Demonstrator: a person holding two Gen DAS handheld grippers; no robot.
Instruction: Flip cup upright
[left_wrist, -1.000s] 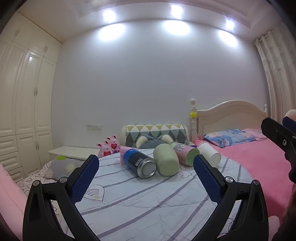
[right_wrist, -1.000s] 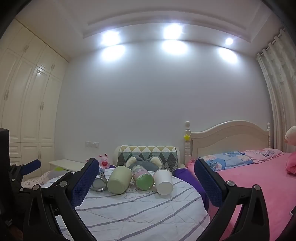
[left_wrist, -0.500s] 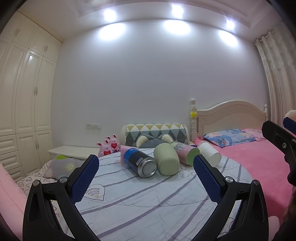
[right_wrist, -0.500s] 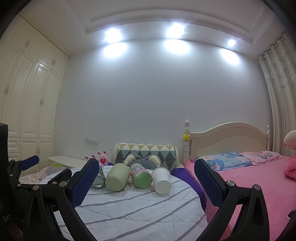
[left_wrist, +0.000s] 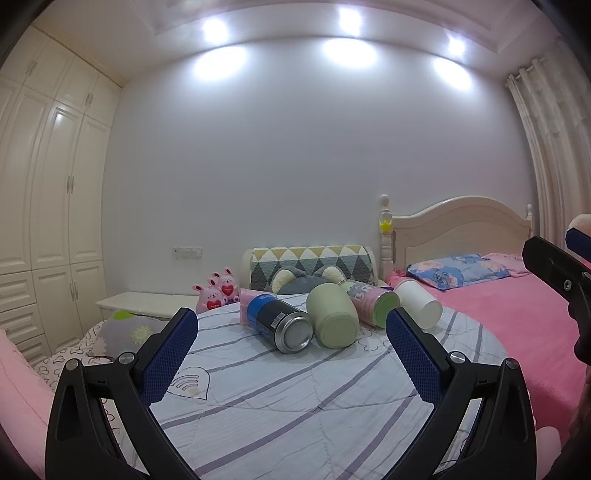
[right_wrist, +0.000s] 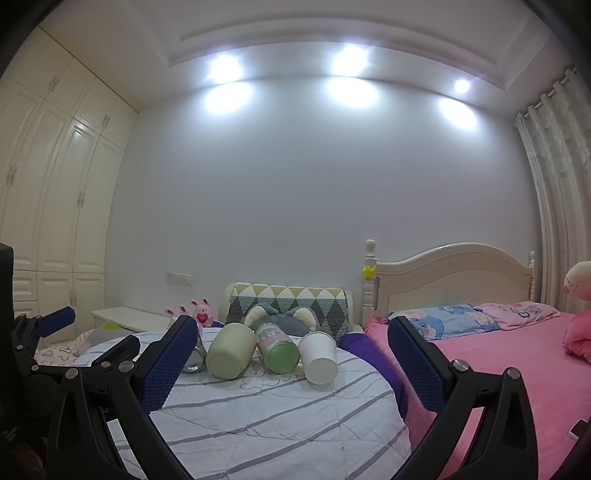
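Both claws hang spread and empty over a round tabletop (right_wrist: 280, 424) under a striped cloth: left claw (left_wrist: 291, 358), right claw (right_wrist: 291, 363). Four cups lie on their sides in a row well ahead of them: a blue-labelled steel cup (left_wrist: 282, 325) bearing a barcode, a pale green cup (left_wrist: 334, 319), a pink-and-green cup (left_wrist: 373, 306) and a white cup (left_wrist: 419, 308). Any other lettering is too small to read, and the right claw's left finger hides most of the steel cup.

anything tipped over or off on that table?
Yes: all four containers lie on their sides in a row: blue metal can, pale green cup, pink bottle with green base, white paper cup. No spill visible.
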